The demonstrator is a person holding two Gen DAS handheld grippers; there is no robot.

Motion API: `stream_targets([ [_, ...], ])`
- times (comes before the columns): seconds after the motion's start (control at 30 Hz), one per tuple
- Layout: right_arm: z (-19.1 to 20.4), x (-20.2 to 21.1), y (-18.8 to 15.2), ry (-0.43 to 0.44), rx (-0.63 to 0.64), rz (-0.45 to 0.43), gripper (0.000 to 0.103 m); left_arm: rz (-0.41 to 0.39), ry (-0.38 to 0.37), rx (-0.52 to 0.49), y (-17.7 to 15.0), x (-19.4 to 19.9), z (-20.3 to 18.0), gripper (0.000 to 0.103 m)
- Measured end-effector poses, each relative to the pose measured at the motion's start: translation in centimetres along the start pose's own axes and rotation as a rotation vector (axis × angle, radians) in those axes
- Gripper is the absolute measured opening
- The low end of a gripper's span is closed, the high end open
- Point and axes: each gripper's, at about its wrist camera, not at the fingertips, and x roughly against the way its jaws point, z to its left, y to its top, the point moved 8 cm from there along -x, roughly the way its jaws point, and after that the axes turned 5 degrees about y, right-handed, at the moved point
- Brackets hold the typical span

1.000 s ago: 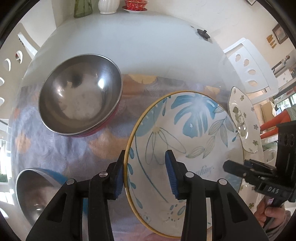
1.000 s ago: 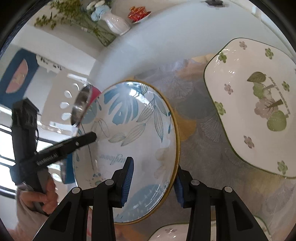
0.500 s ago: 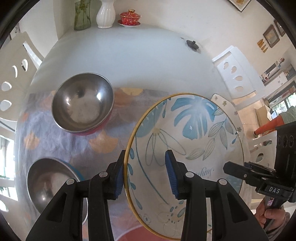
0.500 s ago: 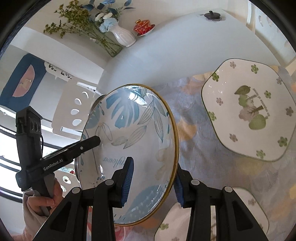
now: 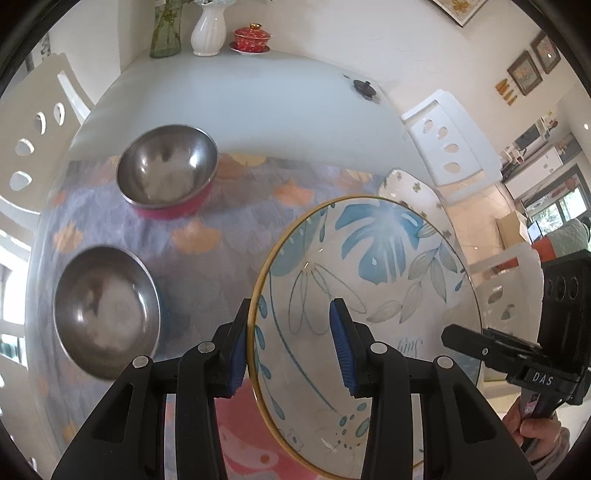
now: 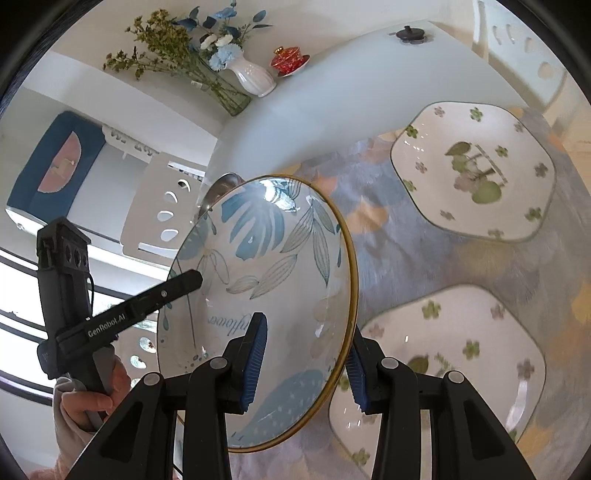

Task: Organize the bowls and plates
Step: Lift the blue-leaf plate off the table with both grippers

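Both grippers hold one large blue-leaf bowl (image 5: 369, 295) with a gold rim, lifted above the table. My left gripper (image 5: 288, 347) is shut on its left rim; my right gripper (image 6: 306, 362) is shut on its right rim, and the bowl (image 6: 266, 280) fills the middle of that view. A steel bowl with a red outside (image 5: 168, 170) and a steel bowl with a blue outside (image 5: 105, 314) sit on the cloth to the left. Two white flower-print plates sit to the right, one far (image 6: 476, 170) and one near (image 6: 443, 358).
A patterned cloth (image 5: 229, 229) covers the near half of the white table (image 5: 240, 99). A vase (image 5: 208, 27), a glass vase with stems (image 6: 221, 92), a red lidded cup (image 5: 251, 37) and a small black object (image 5: 364, 86) stand at the far edge. White chairs (image 5: 443, 140) flank the table.
Both grippers have lifted the blue-leaf bowl higher off the table. More of the table has come into view: the blue steel bowl on the left and the near flower plate on the right.
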Motion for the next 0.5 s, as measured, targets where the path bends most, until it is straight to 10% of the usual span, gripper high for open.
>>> stream_targets([
  [0.5, 1.5, 2.7, -6.9, -0.026, -0.037, -0.039, 0.04, 0.005, -0.05, -0.025, -6.0, 3.5, -0.5, 0.036],
])
